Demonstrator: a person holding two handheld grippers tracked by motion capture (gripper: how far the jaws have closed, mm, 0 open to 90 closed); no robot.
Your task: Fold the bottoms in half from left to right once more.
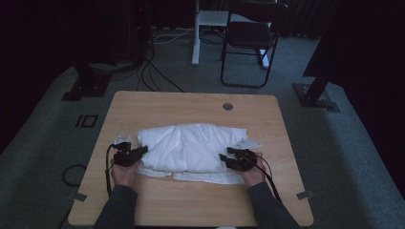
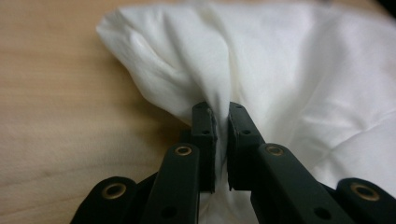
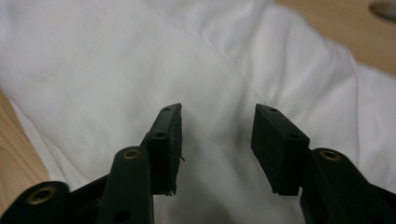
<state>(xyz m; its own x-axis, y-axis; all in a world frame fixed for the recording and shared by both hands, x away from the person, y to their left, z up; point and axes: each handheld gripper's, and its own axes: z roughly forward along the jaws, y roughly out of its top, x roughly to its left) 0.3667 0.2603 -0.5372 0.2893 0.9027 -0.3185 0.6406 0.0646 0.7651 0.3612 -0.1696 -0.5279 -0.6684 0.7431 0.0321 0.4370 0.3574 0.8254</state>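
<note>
White padded jacket (image 1: 191,148) folded, lying mid-desk (image 1: 191,200). Left gripper (image 2: 221,122): jaws clenched on a pinch of its left edge. Right gripper (image 3: 217,140): jaws released, hovering over fabric at right edge.

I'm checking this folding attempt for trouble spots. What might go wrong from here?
The left gripper pinches only a thin pleat of the white cloth; it may slip out when lifted. The right gripper stands open over the cloth, so lifting now would likely raise one side and undo the fold.
</note>
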